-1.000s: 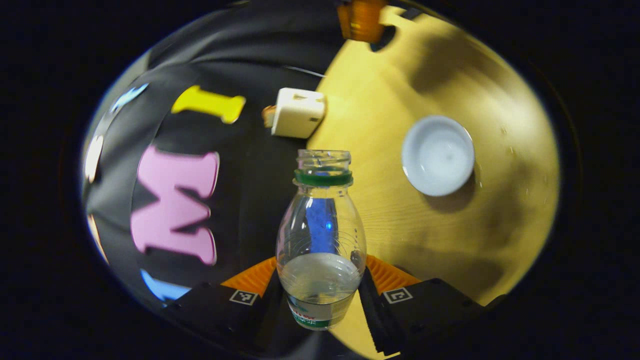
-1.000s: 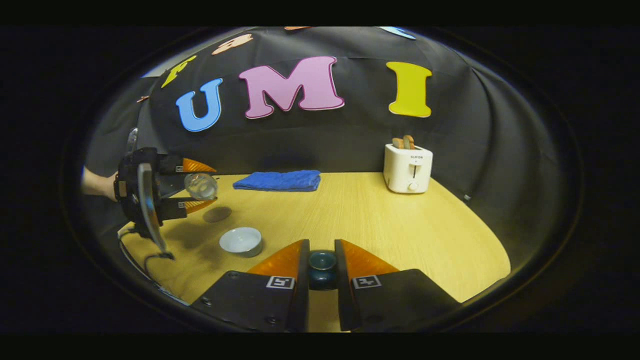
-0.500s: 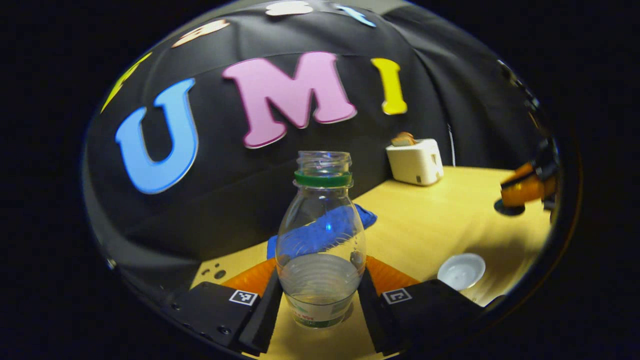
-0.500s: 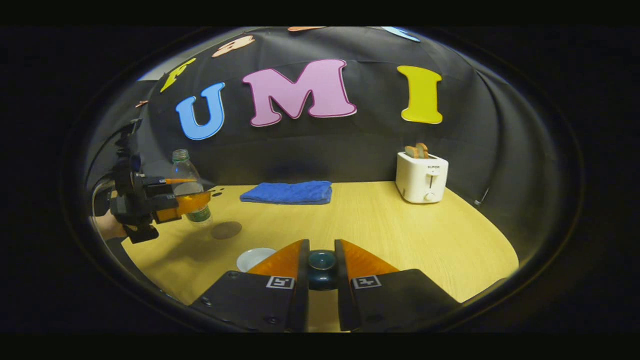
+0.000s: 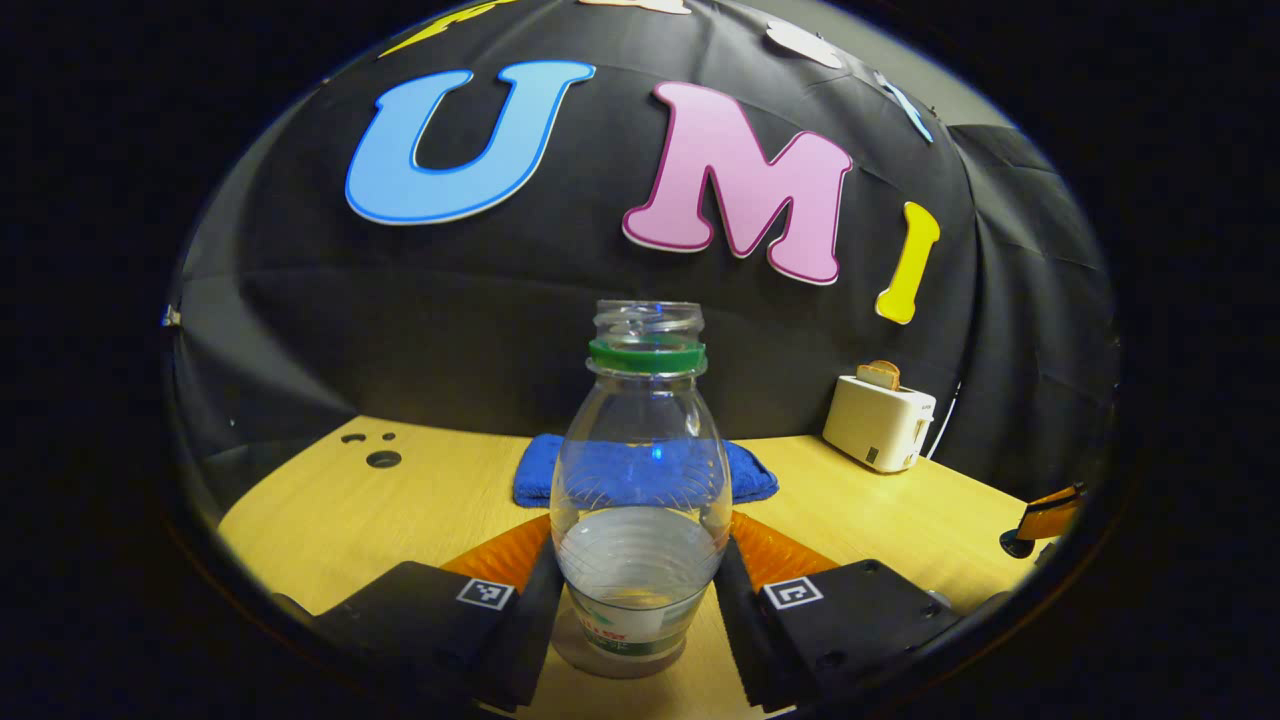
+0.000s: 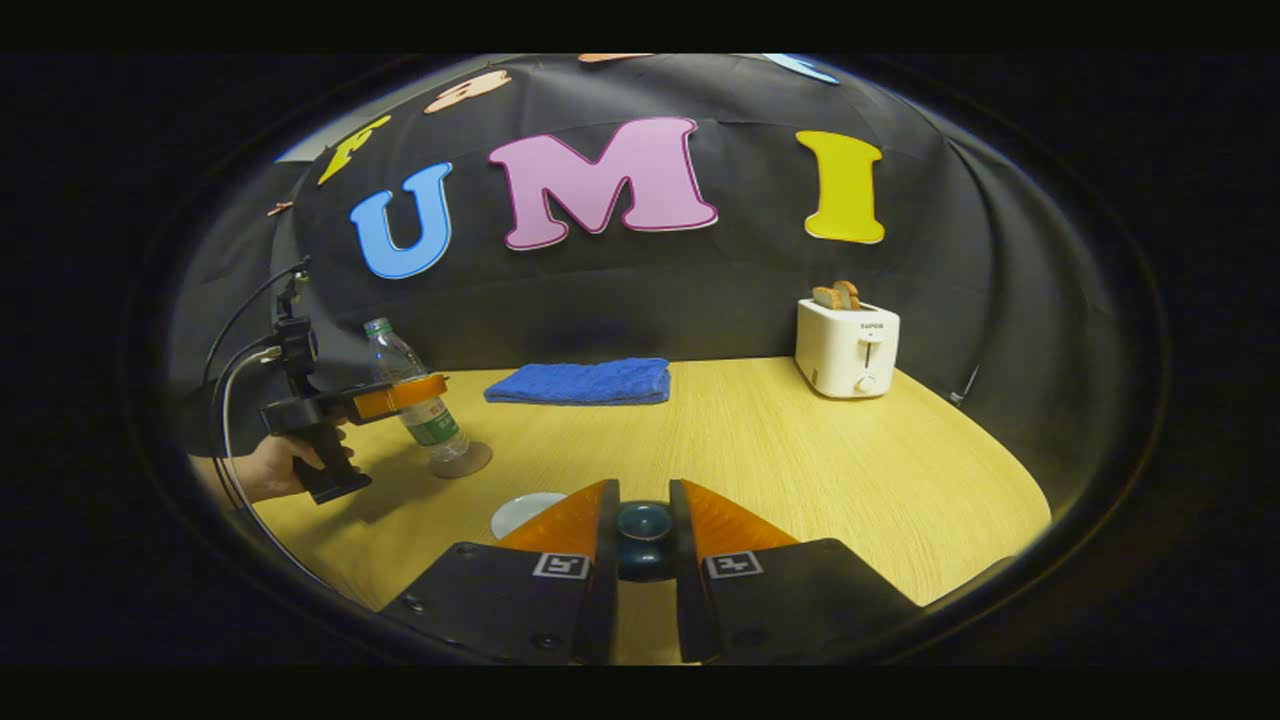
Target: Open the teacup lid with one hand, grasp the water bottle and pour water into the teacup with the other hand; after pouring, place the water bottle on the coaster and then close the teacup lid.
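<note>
**Bottle landing on coaster, lid waiting**

Left jaws are clamping the water bottle (image 5: pixel 642 490) low on its body, both fingers pressing its sides. Right jaws are pinching the teacup lid (image 6: pixel 644 538) by its knob, held clear of the table (image 6: pixel 800 450).

From the right gripper view, the bottle base is sitting on or just touching the coaster (image 6: pixel 462 460), and the bottle is leaning slightly. I can't tell if it's fully seated. The left gripper (image 6: pixel 400 395) is wrapping it at label height, a hand (image 6: pixel 275 465) on the grip.

Doing it well, in my judgement: I'm planning to level the bottle upright, settle the base flat inside the coaster rim, then release slowly and back straight off so the fingers aren't dragging it. Bottle is uncapped and part full, so a tip means a spill.

Teacup (image 6: pixel 525 512) is sitting near the front edge, just left of my right gripper (image 6: pixel 644 535), partly hidden behind a finger.

Room: plenty of bare table in the middle. Blue towel (image 6: pixel 580 382) and toaster (image 6: pixel 848 345) are sitting well back at the wall. The front edge is close to the cup, so the lid approach should be coming from above.
</note>
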A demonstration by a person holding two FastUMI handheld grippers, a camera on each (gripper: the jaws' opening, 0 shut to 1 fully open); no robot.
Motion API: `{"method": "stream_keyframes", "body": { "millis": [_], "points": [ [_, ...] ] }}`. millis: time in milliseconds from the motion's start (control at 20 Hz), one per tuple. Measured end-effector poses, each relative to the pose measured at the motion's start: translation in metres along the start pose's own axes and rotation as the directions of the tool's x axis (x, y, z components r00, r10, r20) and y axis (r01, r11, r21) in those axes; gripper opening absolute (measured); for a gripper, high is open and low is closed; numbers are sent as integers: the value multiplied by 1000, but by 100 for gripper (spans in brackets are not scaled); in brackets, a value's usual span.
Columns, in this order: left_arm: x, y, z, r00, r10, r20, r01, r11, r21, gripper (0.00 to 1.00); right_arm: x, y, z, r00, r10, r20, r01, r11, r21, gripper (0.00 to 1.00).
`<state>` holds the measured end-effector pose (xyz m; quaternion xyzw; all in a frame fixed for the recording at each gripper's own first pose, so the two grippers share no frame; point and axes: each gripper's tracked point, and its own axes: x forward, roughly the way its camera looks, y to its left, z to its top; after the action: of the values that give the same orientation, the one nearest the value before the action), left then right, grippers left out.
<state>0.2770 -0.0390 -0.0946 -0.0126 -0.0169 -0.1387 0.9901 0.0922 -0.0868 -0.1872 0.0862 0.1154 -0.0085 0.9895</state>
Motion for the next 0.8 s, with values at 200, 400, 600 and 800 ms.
{"method": "stream_keyframes", "body": {
  "millis": [200,400,600,800],
  "points": [
    [10,3,-9,1000,0,-1,0,996,86,76,3,0,-5,1000,-4,-14,4,1000,-4,22],
    [5,7,-13,1000,-11,-5,12,996,86,79,5,5,-3,1000,7,-13,-7,1000,-8,27],
    [7,7,-18,1000,0,-24,2,998,65,82,6,11,-8,999,28,-32,-28,999,-20,27],
    [-5,13,-16,999,38,-24,-37,997,62,98,6,14,-5,999,41,-25,-42,998,-44,27]
  ]
}}
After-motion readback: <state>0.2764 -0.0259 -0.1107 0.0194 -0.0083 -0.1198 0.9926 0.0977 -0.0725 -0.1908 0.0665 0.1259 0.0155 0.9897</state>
